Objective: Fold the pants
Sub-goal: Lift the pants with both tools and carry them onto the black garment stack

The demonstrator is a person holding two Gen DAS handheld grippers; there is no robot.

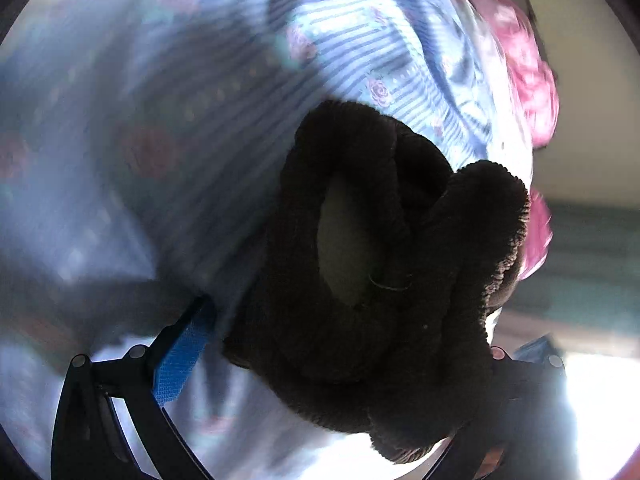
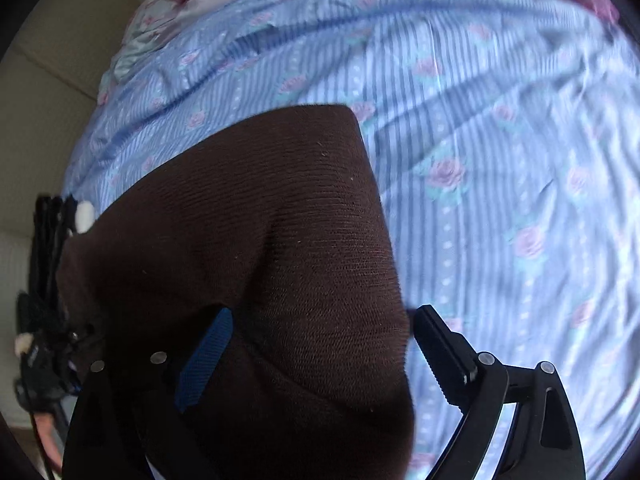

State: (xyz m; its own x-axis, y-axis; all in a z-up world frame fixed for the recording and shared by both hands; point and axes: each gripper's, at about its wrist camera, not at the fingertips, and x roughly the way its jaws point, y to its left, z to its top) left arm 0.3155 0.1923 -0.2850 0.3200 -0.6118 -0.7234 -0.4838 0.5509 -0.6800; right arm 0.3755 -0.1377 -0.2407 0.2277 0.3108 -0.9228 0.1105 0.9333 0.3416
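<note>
While both tongs point down at the bed, the dark brown pants (image 2: 256, 248) sit between their fingers in each wrist view.

Left gripper (image 1: 344, 360): jaws spread wide. Blue-padded finger (image 1: 182, 354) stands clear on the left side of the bunched cloth, a strip of sheet showing between pad and fabric. Opposite finger is mostly hidden behind the pants; contact there cannot be told. The bunch, with a ribbed hem curling at its far right, fills the space ahead of the jaws.

Right gripper (image 2: 320, 356): jaws wide. Black toothed finger (image 2: 444, 356) is just right of the pants' edge, a thin gap visible, not pressing. Blue pad (image 2: 204, 360) lies against or just above the flat fabric on the left; cannot tell which. Pants extend forward from between the fingers, edge running up and away.

Blue striped rose-print bedsheet (image 2: 500, 160) lies under and beyond both tongs. Pink bedding (image 1: 524, 68) sits far ahead-right of the left tongs.
</note>
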